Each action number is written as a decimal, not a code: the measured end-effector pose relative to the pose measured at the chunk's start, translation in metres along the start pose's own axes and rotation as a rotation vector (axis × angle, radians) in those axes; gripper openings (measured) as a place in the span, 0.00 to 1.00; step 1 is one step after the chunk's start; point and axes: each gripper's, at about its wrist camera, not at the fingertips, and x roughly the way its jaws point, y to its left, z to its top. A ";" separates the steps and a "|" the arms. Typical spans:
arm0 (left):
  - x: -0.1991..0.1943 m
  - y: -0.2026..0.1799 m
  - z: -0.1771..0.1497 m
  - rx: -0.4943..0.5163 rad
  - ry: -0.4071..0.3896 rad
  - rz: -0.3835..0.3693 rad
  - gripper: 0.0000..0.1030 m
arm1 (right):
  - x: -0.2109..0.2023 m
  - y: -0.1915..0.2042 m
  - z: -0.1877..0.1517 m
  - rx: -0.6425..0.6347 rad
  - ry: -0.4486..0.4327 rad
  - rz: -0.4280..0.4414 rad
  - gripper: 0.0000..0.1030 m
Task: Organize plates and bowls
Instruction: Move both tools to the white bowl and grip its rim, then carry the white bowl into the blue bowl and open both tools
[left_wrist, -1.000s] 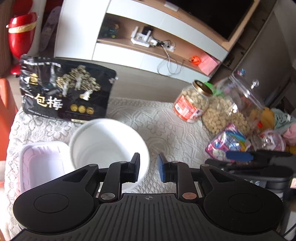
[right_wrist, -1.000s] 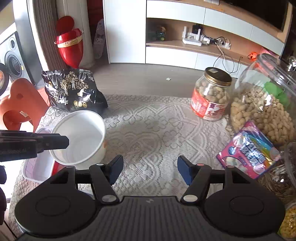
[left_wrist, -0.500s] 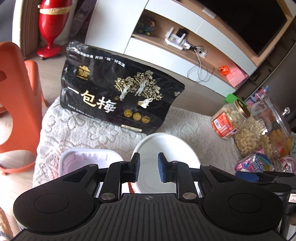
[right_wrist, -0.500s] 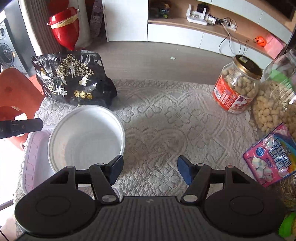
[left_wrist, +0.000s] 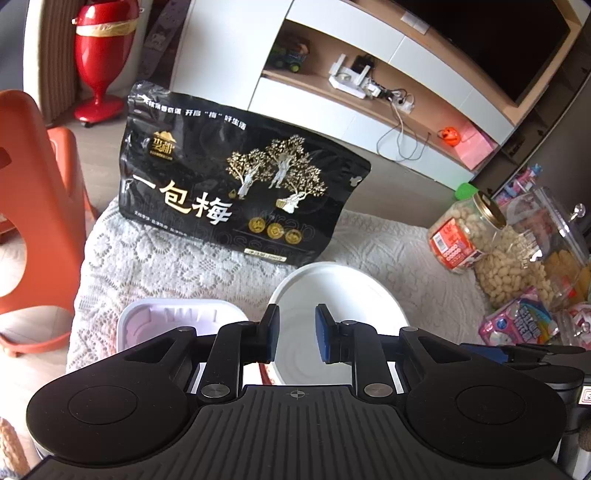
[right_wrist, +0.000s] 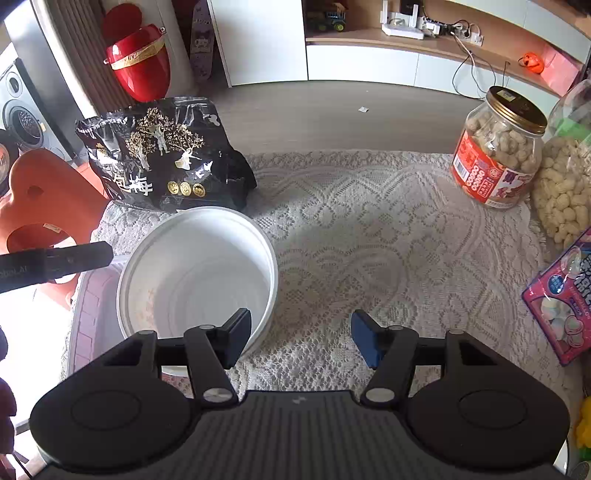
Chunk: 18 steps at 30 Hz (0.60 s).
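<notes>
A white round bowl (left_wrist: 343, 295) (right_wrist: 195, 280) stands empty on the lace cloth, with its left side against a pale pink rectangular tray (left_wrist: 177, 317) (right_wrist: 92, 306). My left gripper (left_wrist: 297, 334) hovers over the bowl's left rim, jaws only slightly apart and nothing between them. It enters the right wrist view from the left as a dark bar (right_wrist: 107, 254). My right gripper (right_wrist: 301, 339) straddles the bowl's near right wall, with one finger inside and the other over the cloth. Its jaws are closing, and the pads do not touch the wall.
A black snack bag (right_wrist: 162, 162) leans just behind the bowl. At the right stand a peanut jar (right_wrist: 495, 155), a large clear jar (right_wrist: 565, 184) and a pink candy pack (right_wrist: 565, 306). An orange stool (left_wrist: 33, 206) sits off the table's left edge. Lace cloth (right_wrist: 369, 240) spreads between.
The left gripper swung left from the jars until it stood over the bowl's left rim. The right gripper came down and left onto the bowl's right wall, and its jaws narrowed.
</notes>
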 end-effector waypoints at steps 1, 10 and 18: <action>0.005 0.000 -0.002 0.009 0.002 0.009 0.23 | 0.005 0.002 0.000 0.003 0.006 0.003 0.57; 0.027 0.007 -0.013 0.009 -0.011 0.048 0.25 | 0.065 0.009 -0.003 0.100 0.126 0.067 0.40; 0.024 0.013 -0.012 -0.034 -0.008 0.080 0.26 | 0.063 0.023 -0.013 0.057 0.144 0.062 0.30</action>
